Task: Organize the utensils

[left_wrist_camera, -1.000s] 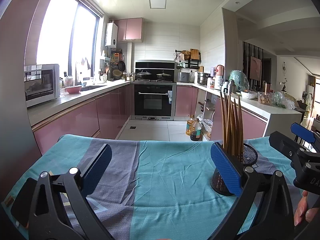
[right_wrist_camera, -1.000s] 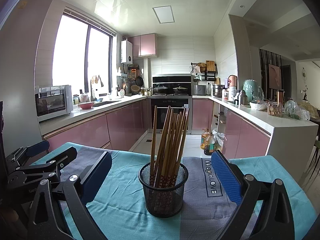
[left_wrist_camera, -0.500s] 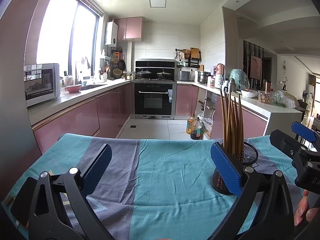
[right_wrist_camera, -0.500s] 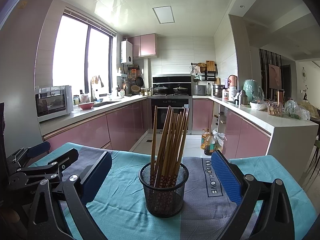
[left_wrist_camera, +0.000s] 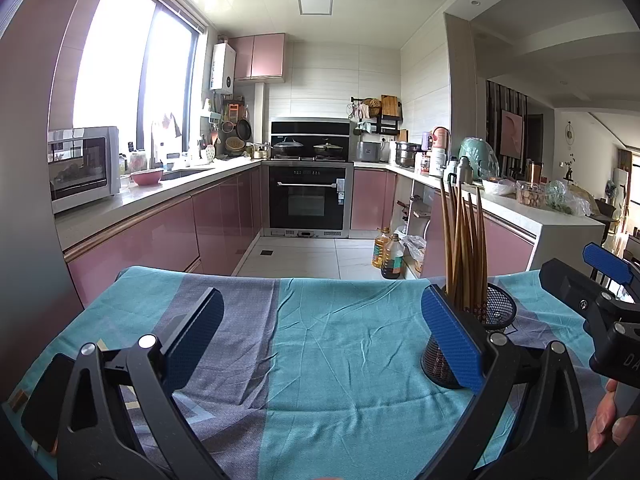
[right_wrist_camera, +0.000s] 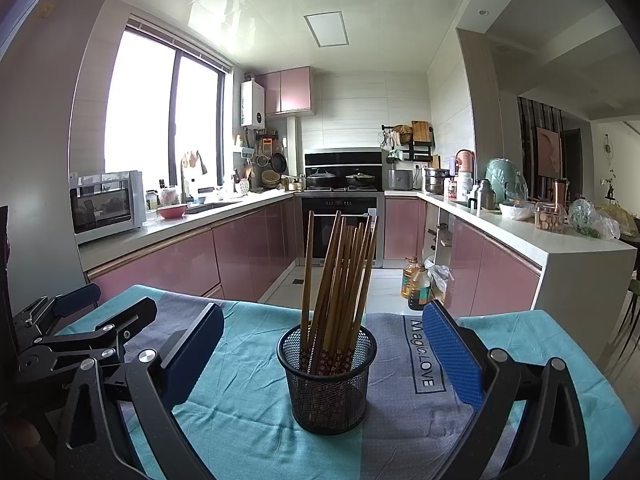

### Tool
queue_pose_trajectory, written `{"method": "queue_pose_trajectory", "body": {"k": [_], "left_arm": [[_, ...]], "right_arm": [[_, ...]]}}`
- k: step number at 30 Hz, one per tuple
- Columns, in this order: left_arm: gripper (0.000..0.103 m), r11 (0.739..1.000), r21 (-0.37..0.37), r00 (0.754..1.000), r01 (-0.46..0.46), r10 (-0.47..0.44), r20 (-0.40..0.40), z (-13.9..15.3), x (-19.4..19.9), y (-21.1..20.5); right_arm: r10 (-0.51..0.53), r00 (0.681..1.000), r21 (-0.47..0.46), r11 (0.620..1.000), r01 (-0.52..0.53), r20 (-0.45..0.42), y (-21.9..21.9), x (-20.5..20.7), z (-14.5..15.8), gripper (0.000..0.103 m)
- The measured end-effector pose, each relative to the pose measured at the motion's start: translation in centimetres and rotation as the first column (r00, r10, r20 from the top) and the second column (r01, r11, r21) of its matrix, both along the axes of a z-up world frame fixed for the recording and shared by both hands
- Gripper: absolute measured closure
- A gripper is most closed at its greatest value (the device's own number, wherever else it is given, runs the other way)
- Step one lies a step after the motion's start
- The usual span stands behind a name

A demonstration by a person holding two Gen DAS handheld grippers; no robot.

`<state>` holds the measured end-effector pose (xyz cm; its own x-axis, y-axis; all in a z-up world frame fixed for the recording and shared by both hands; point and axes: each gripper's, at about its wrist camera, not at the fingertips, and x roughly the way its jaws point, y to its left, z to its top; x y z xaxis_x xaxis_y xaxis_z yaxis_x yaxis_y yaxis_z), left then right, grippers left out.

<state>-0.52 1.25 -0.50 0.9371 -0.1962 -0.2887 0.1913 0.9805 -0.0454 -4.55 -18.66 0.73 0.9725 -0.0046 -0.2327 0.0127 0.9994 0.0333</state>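
Chopsticks [right_wrist_camera: 340, 280] are the job, yet the biggest thing in view is the tablecloth [right_wrist_camera: 248, 412] — teal with grey bands — covering the table in front of a pink kitchen. On it stands a black mesh cup [right_wrist_camera: 327, 380], upright, and the chopsticks sit inside it, tips up, leaning at mixed angles. The right gripper [right_wrist_camera: 320, 356] frames the cup between its 2 blue pads, spread wide and touching nothing. The left gripper [left_wrist_camera: 320, 336] is equally wide open and empty — the cup sits just behind its right-hand pad [left_wrist_camera: 450, 340].
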Motion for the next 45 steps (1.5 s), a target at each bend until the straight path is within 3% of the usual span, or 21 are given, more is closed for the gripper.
{"method": "queue_pose_trajectory", "body": {"k": [45], "left_arm": [[0.006,1.000,0.003,1.000,0.002,-0.002,-0.003,0.02,0.05,-0.04]], "right_arm": [[0.005,1.000,0.006,1.000,-0.005,-0.011,-0.11,0.09,-0.53,0.007]]}}
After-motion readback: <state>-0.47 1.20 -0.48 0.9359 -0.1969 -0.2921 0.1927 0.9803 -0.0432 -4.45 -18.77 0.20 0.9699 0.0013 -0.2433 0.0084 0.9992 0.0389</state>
